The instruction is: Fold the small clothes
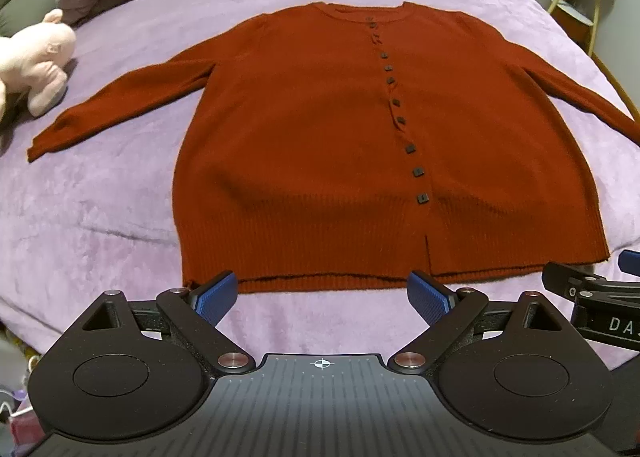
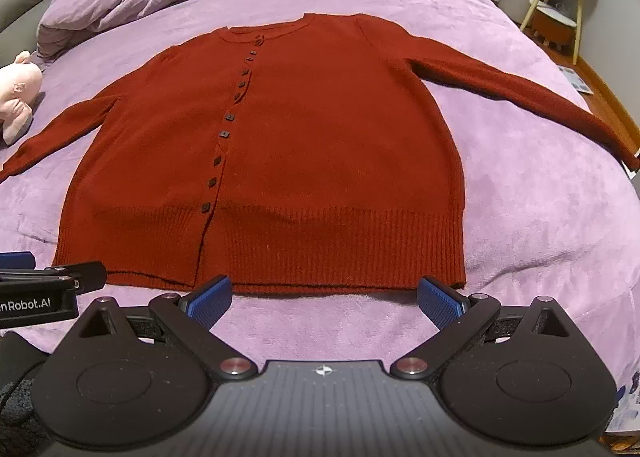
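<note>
Red cardigan (image 1: 320, 145) lies flat, buttoned, front up, at centre frame on the purple bed (image 1: 100, 217), both sleeves spread outward. Left gripper (image 1: 322, 297) sits at the lower centre of its view, fingers (image 1: 216, 297) apart, just short of the hem, holding nothing. Right gripper (image 2: 324, 299) likewise at lower centre, fingers (image 2: 438, 303) apart, near the hem. Pink plush toy (image 1: 36, 57) rests at the left edge beside the left sleeve.

I'm seeing soft, dim indoor light with a purple cast and no glare. Faint shadows sit along the cardigan (image 1: 320, 145) hem at lower centre. Fisheye bending curves the bed (image 1: 100, 217) edges toward the corners; both views look slightly soft, grainy.
</note>
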`<state>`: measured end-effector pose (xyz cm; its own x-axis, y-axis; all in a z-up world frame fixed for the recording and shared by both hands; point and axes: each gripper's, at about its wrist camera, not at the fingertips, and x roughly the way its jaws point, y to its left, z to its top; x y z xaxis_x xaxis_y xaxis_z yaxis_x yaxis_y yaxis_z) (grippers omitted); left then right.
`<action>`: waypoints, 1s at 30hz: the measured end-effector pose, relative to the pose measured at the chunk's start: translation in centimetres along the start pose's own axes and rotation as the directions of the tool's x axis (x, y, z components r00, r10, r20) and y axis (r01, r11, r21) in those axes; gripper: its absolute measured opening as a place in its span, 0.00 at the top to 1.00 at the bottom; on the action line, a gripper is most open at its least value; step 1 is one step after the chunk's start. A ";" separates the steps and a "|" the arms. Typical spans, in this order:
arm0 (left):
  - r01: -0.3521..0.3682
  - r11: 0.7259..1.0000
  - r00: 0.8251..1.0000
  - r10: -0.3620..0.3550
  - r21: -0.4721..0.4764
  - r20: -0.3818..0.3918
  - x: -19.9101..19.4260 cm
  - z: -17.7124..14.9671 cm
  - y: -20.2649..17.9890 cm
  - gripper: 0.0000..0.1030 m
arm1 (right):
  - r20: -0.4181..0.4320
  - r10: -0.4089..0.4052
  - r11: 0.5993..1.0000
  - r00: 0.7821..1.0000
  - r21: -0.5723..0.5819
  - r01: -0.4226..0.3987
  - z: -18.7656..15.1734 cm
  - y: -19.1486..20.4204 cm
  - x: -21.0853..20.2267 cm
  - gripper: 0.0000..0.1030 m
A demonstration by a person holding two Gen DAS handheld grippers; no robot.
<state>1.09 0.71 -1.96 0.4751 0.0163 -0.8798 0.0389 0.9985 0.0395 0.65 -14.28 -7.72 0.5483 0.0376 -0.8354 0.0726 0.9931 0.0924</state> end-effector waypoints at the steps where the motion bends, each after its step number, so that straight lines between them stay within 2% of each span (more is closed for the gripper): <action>1: 0.000 1.000 1.000 0.000 0.001 -0.001 0.0 0.0 0.0 0.07 | 0.002 0.006 1.000 1.000 0.001 -0.006 0.0 -0.1 0.0 0.04; 8: -0.010 1.000 1.000 0.010 0.002 -0.010 0.5 0.0 -0.1 0.08 | 0.032 0.050 0.999 0.998 -0.017 -0.049 -0.3 -0.3 0.1 0.04; 12: -0.011 1.000 1.000 0.011 0.006 -0.020 0.9 -0.1 0.0 0.08 | 0.088 0.095 0.995 0.992 -0.034 -0.093 -0.9 -0.7 -0.1 0.04; 14: -0.011 1.000 1.000 0.011 0.007 -0.025 1.1 -0.2 0.0 0.08 | 0.083 0.103 0.994 0.991 -0.027 -0.101 -1.0 -1.0 0.1 0.04; 17: 0.002 1.000 0.999 -0.002 -0.004 -0.033 1.7 -0.2 0.3 0.08 | 0.066 0.179 0.981 0.982 0.068 -0.184 -0.7 -2.5 1.0 0.04; 20: 0.025 0.999 0.999 -0.026 -0.030 -0.038 2.3 0.1 0.9 0.09 | 0.155 0.252 0.944 0.955 0.180 -0.278 -0.2 -5.6 1.7 0.07; 22: 0.028 0.998 0.999 -0.029 -0.047 -0.032 2.6 0.6 1.2 0.09 | 0.239 0.230 0.921 0.943 0.259 -0.290 0.9 -8.7 2.0 0.13; 24: 0.022 0.998 0.999 -0.024 -0.064 -0.028 3.1 1.2 1.6 0.09 | 0.325 0.166 0.891 0.931 0.354 -0.283 2.1 -13.0 2.4 0.19; 26: 0.017 0.996 0.999 -0.019 -0.086 -0.026 3.7 1.9 1.8 0.09 | 0.377 0.096 0.843 0.921 0.461 -0.276 3.1 -17.9 3.2 0.33; 27: 0.015 0.995 1.000 -0.017 -0.103 -0.026 4.1 2.3 1.9 0.09 | 0.393 0.067 0.804 0.917 0.523 -0.283 3.4 -20.5 3.7 0.39; 28: 0.017 0.993 0.999 -0.020 -0.121 -0.027 4.5 2.7 2.1 0.09 | 0.408 0.042 0.748 0.912 0.592 -0.299 3.6 -23.3 4.3 0.50; 29: 0.024 0.990 0.999 -0.028 -0.142 -0.031 4.9 3.1 2.1 0.09 | 0.421 0.022 0.684 0.907 0.655 -0.320 3.5 -25.9 5.1 0.57; 30: 0.032 0.987 0.999 -0.038 -0.160 -0.036 5.3 3.4 2.2 0.09 | 0.432 -0.001 0.617 0.902 0.710 -0.339 3.4 -28.4 5.8 0.57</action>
<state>6.64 2.78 -4.92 0.4416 -0.0195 -0.8970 -0.0869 0.9941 -0.0644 4.58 -42.63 -13.39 0.8545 -0.0157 -0.5192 0.4503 0.5208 0.7253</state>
